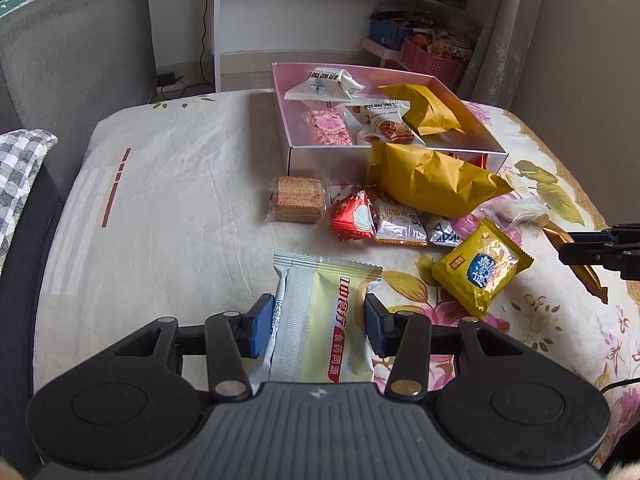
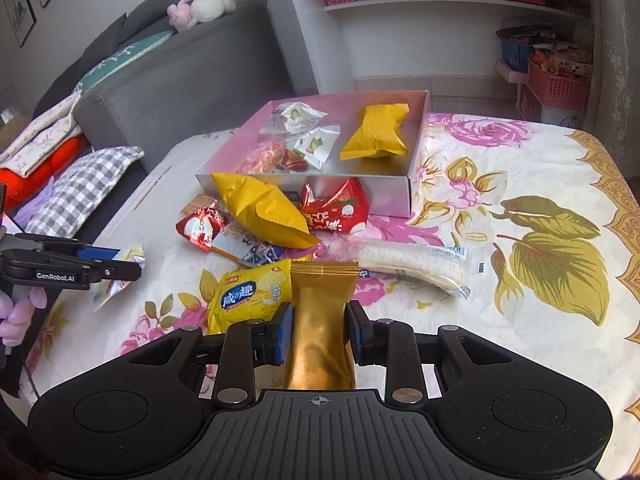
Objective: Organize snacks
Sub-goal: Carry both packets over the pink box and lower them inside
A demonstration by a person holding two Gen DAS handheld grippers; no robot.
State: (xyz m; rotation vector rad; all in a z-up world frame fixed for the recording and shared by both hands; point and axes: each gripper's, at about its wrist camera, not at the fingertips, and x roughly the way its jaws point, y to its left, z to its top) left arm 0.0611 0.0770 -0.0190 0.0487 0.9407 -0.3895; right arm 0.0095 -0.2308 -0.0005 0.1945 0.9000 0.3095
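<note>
My left gripper (image 1: pixel 318 322) is shut on a pale green and silver snack packet (image 1: pixel 320 320), held above the cloth near the front. My right gripper (image 2: pixel 318 330) is shut on a gold snack packet (image 2: pixel 322 320); it also shows at the right edge of the left wrist view (image 1: pixel 580 268). The pink open box (image 1: pixel 476 128) at the back holds a yellow packet (image 1: pixel 428 110), white packets (image 1: pixel 324 86) and a pink one (image 1: pixel 330 128). The box also shows in the right wrist view (image 2: pixel 416 184). A pile of loose snacks lies in front of it.
Loose on the floral cloth: a big yellow packet (image 1: pixel 432 180), wafer stack (image 1: pixel 298 199), red packet (image 1: pixel 352 216), yellow cracker packet (image 1: pixel 482 266), a long clear-wrapped roll (image 2: pixel 416 264). Grey sofa (image 1: pixel 76 52) at left, white shelves (image 1: pixel 320 12) behind.
</note>
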